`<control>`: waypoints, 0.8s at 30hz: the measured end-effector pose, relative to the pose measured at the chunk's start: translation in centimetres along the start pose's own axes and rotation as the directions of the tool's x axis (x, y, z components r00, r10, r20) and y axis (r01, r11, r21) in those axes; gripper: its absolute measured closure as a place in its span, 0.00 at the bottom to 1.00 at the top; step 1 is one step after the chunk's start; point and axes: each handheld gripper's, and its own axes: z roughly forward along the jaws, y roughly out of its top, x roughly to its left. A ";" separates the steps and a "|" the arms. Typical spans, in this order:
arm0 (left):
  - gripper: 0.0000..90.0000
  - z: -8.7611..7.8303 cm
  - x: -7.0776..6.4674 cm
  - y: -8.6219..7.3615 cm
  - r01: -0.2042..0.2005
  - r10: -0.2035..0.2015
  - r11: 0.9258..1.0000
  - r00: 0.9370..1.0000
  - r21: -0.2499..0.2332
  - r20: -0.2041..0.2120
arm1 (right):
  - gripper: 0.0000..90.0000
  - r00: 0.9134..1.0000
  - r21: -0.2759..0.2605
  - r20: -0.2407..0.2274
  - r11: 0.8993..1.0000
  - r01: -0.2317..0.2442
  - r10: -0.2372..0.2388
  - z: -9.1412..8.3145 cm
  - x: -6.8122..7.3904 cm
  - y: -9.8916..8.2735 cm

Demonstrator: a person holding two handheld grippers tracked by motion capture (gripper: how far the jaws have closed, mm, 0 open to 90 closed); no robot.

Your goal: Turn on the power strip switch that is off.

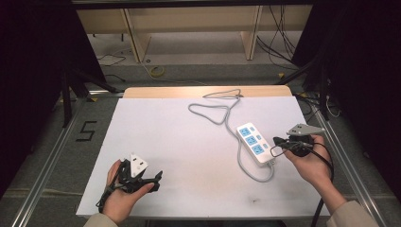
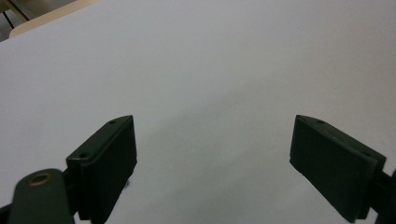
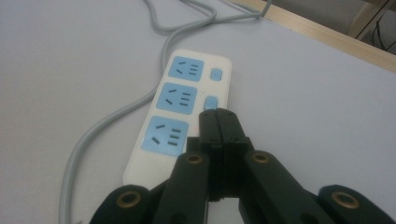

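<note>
Strip (image 1: 255, 143) lay at table's (image 1: 189, 142) right side, grey cord (image 1: 222, 111) looping toward far edge. Right gripper (image 3: 218, 122): jaws pressed together, empty, tips over strip's switch side by near socket. Left gripper (image 2: 215, 154): jaws wide, empty, over bare table, well apart from strip.
</note>
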 end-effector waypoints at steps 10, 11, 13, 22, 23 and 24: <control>0.16 0.0 0.0 0.0 0.003 -0.003 1.000 1.000 -0.007 -0.004 | 1.00 1.000 0.023 -0.006 1.000 0.003 -0.003 0.8 -0.2 0.5; 0.16 0.0 0.0 0.0 0.003 -0.003 1.000 1.000 -0.007 -0.004 | 1.00 1.000 0.024 -0.007 1.000 0.003 -0.003 0.8 -0.3 0.6; 0.16 -0.1 0.0 0.0 -0.004 0.004 1.000 1.000 -0.004 -0.004 | 1.00 1.000 0.024 -0.010 1.000 0.002 -0.002 0.9 -0.3 0.7; 0.16 -0.1 0.0 0.0 -0.004 0.004 1.000 1.000 -0.007 -0.006 | 1.00 1.000 0.035 -0.020 0.999 0.005 -0.004 1.4 -0.2 1.3; 0.16 -0.1 0.0 0.0 -0.004 0.004 1.000 1.000 -0.008 -0.007 | 1.00 1.000 0.036 -0.021 0.999 0.005 -0.005 1.4 -0.2 1.3; 0.16 0.0 0.0 0.0 -0.003 0.003 1.000 1.000 -0.006 -0.006 | 1.00 1.000 0.035 -0.023 0.999 0.005 -0.004 1.5 -0.2 1.4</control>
